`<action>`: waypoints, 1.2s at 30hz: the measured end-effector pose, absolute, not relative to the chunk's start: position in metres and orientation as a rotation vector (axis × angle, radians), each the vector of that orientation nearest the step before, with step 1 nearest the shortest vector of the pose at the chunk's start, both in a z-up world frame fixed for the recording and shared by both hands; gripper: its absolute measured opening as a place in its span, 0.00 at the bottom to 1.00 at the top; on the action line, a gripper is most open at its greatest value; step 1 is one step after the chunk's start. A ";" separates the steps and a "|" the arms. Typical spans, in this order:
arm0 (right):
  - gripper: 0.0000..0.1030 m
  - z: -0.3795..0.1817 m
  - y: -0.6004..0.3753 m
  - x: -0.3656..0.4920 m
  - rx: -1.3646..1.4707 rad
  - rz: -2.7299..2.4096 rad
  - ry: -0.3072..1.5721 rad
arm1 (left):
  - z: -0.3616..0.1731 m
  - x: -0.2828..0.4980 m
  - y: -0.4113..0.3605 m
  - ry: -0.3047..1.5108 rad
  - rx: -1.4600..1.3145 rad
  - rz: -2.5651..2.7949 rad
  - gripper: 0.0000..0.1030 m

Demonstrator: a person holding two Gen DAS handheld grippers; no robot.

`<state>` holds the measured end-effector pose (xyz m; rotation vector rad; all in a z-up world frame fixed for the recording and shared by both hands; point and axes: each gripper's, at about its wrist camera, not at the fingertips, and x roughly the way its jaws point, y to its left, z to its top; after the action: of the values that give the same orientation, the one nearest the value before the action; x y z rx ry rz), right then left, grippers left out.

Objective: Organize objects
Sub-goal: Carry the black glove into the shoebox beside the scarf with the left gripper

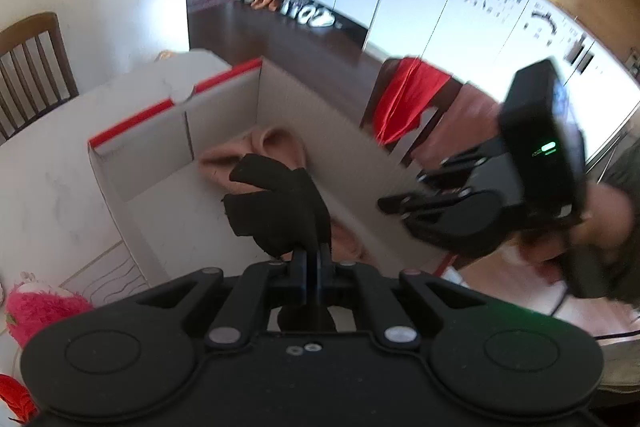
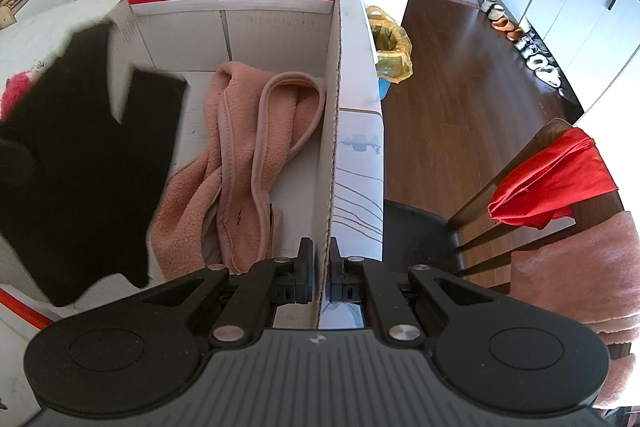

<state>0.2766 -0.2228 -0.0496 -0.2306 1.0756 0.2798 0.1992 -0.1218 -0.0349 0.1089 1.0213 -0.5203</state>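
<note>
Leftmost, a pink plush toy [image 1: 34, 307] waited on the table [image 1: 44, 187]. The left gripper [image 1: 312, 259], clamped on a black cloth [image 1: 280, 203], hung over the cardboard box [image 2: 334, 131], where a pink scarf [image 2: 236, 155] already lay; the right gripper [image 2: 319, 279] pinched the box wall.

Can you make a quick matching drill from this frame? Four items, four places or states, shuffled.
Items:
1. black cloth
2. pink fleece garment
3. red cloth
4. right gripper

Places or states:
A. draped over a chair back
B. lying on the floor of the cardboard box
C. pinched in the left gripper, hanging over the box
D. jaws straddling the box's side wall

Pairs: 1-C, 2-B, 3-A, 4-D
</note>
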 end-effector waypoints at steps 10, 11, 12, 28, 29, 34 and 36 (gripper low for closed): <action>0.05 -0.048 -0.223 0.276 -0.214 0.292 1.084 | -0.069 0.221 -0.132 1.133 0.253 -0.430 0.02; 0.05 -0.048 -0.223 0.276 -0.213 0.292 1.084 | -0.073 0.223 -0.133 1.142 0.262 -0.429 0.02; 0.05 -0.048 -0.223 0.276 -0.212 0.292 1.085 | -0.077 0.225 -0.135 1.152 0.275 -0.424 0.02; 0.05 -0.048 -0.224 0.276 -0.211 0.292 1.085 | -0.117 0.242 -0.151 1.262 0.354 -0.403 0.16; 0.05 -0.048 -0.224 0.276 -0.210 0.292 1.085 | -0.119 0.242 -0.151 1.265 0.350 -0.406 0.16; 0.05 -0.048 -0.223 0.276 -0.211 0.292 1.085 | -0.119 0.242 -0.150 1.258 0.342 -0.404 0.26; 0.05 -0.048 -0.223 0.276 -0.212 0.293 1.085 | -0.118 0.242 -0.148 1.247 0.338 -0.397 0.36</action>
<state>0.2757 -0.2234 -0.0480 -0.2117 1.0847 0.2926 0.2416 -0.1484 -0.1181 0.3377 1.2465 -0.3972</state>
